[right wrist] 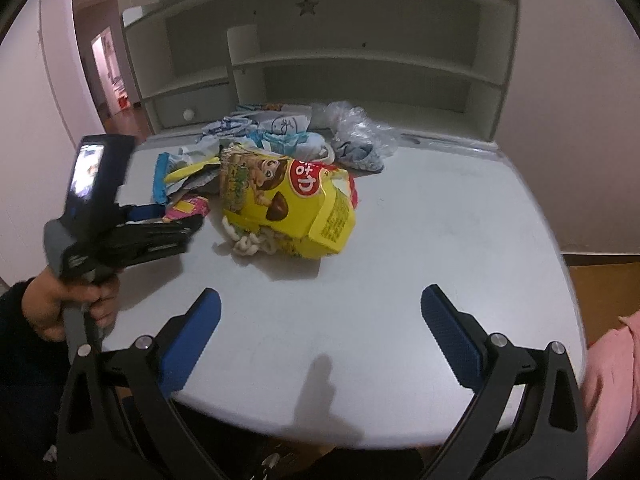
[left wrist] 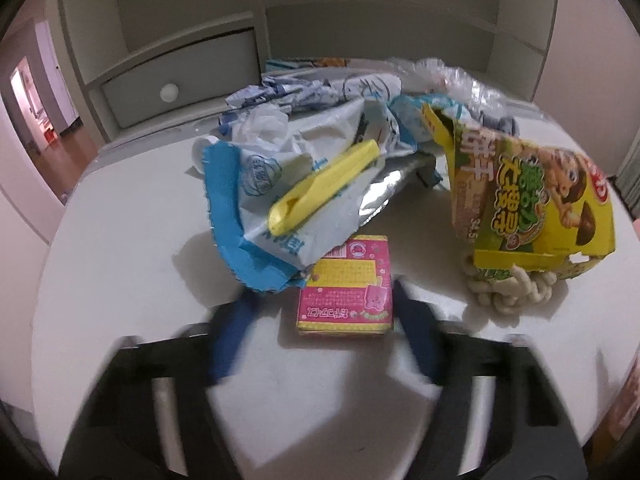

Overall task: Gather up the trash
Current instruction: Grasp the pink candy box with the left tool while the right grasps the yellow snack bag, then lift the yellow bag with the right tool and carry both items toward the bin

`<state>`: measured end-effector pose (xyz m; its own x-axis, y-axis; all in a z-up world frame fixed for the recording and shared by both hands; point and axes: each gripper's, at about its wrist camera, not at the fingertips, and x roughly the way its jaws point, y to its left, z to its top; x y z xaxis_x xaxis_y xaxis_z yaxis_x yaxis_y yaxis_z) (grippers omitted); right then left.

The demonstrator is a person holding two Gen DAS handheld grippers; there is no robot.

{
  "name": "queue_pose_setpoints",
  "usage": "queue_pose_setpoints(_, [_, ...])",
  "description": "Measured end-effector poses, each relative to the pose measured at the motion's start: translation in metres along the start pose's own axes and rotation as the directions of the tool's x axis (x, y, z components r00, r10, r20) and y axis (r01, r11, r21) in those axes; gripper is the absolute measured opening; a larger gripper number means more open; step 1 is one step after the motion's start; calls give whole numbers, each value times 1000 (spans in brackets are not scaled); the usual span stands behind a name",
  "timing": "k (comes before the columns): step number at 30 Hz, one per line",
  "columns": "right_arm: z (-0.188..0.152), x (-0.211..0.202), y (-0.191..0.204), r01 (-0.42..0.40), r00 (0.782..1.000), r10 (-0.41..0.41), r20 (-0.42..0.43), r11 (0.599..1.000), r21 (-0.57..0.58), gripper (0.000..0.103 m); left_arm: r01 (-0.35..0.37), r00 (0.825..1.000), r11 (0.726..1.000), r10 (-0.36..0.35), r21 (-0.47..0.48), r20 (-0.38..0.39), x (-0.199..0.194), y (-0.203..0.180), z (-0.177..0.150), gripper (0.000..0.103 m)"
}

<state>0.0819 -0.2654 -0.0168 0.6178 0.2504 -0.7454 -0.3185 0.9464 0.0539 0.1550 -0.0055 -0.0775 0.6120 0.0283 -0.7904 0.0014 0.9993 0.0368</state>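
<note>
A pile of trash lies on the white table [left wrist: 120, 248]. A small pink and yellow box [left wrist: 346, 286] lies flat at the near side of the pile. My left gripper [left wrist: 320, 300] is open, with its blue fingers either side of the box. It also shows in the right wrist view [right wrist: 160, 216]. A blue and white torn bag [left wrist: 272, 200] with a yellow scoop [left wrist: 320, 188] lies behind the box. A yellow snack box [left wrist: 532, 196] stands at the right, with white puffed snacks [left wrist: 508, 288] spilling out. My right gripper [right wrist: 320, 312] is open and empty, short of the yellow snack box [right wrist: 288, 200].
Crumpled wrappers [left wrist: 312, 92] and clear plastic [right wrist: 360, 128] lie at the back of the pile. A white shelf unit [right wrist: 320, 60] with a knobbed drawer [left wrist: 168, 92] stands behind the table. The table's front edge [right wrist: 320, 440] is near my right gripper.
</note>
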Motion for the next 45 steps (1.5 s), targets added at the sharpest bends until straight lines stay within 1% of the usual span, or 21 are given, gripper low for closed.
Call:
queue_pose_setpoints(1, [6,7,-4,-21,1000,21,-13,1000,11,97,-9,1000,1000,9,10,6,-2,0,-1,42])
queue_pose_setpoints(4, [24,26,-15,-83,996,85,-33,995,59,97,38,999,999,-38,18,16,-11,4,-9,42])
queue_pose_setpoints(6, [34,40,-23,-119,991,124,-48,987,109,97,44,999,999,-44,26,20,-17,5,-14,42])
queue_pose_setpoints(8, [42,60,-32,-163,981,180,-79,969,183,97,66,998,998,-67,22,21,-25,9,-20,42])
queue_pose_setpoints(11, [48,80,-38,-200,967,234,-100,942,268,95,89,996,996,-90,25,29,-36,13,-28,42])
queue_pose_setpoints(13, [50,91,-39,-235,953,283,-110,917,323,86,96,994,995,-98,33,41,-43,14,-33,42])
queue_pose_setpoints(14, [50,94,-39,-246,947,299,-113,907,341,84,98,994,995,-99,36,45,-45,14,-35,42])
queue_pose_setpoints(15, [51,97,-40,-258,941,317,-116,897,360,71,100,994,994,-102,40,48,-47,14,-36,42])
queue_pose_setpoints(16, [51,98,-38,-262,938,327,-118,887,380,54,105,993,994,-107,44,53,-50,14,-37,42])
queue_pose_setpoints(18, [52,93,-36,-280,935,341,-97,878,389,43,110,991,993,-113,48,68,-56,13,-39,42])
queue_pose_setpoints(19, [55,87,-32,-281,939,335,-82,881,380,39,109,991,993,-113,50,74,-59,13,-39,42])
queue_pose_setpoints(21, [60,73,-26,-284,945,322,-50,889,359,35,109,990,993,-113,52,87,-64,13,-38,42])
queue_pose_setpoints(24, [71,49,-13,-288,953,302,7,902,321,34,114,988,992,-118,51,103,-72,12,-38,42])
queue_pose_setpoints(27, [81,26,-5,-326,945,321,68,897,300,33,115,986,992,-120,49,116,-78,12,-38,42])
queue_pose_setpoints(30, [90,4,2,-342,939,318,128,896,283,32,109,984,993,-115,51,137,-87,11,-36,42])
queue_pose_setpoints(34, [99,-14,4,-283,955,248,163,925,254,30,103,983,993,-111,55,149,-91,4,-31,42])
queue_pose_setpoints(35, [99,-17,1,-278,956,242,165,925,260,27,107,982,993,-114,56,150,-92,2,-31,42])
queue_pose_setpoints(37, [100,-24,-5,-275,957,235,172,924,267,14,115,980,991,-124,66,157,-97,-5,-29,42])
queue_pose_setpoints(39, [96,-34,-13,-244,963,202,179,934,260,9,127,975,988,-140,85,170,-103,-15,-27,42])
queue_pose_setpoints(41, [90,-43,-25,-200,972,158,172,943,265,8,134,973,985,-151,105,176,-105,-26,-24,42])
queue_pose_setpoints(45, [74,-55,-52,-171,978,125,168,939,297,8,170,966,975,-193,144,169,-106,-59,-19,42])
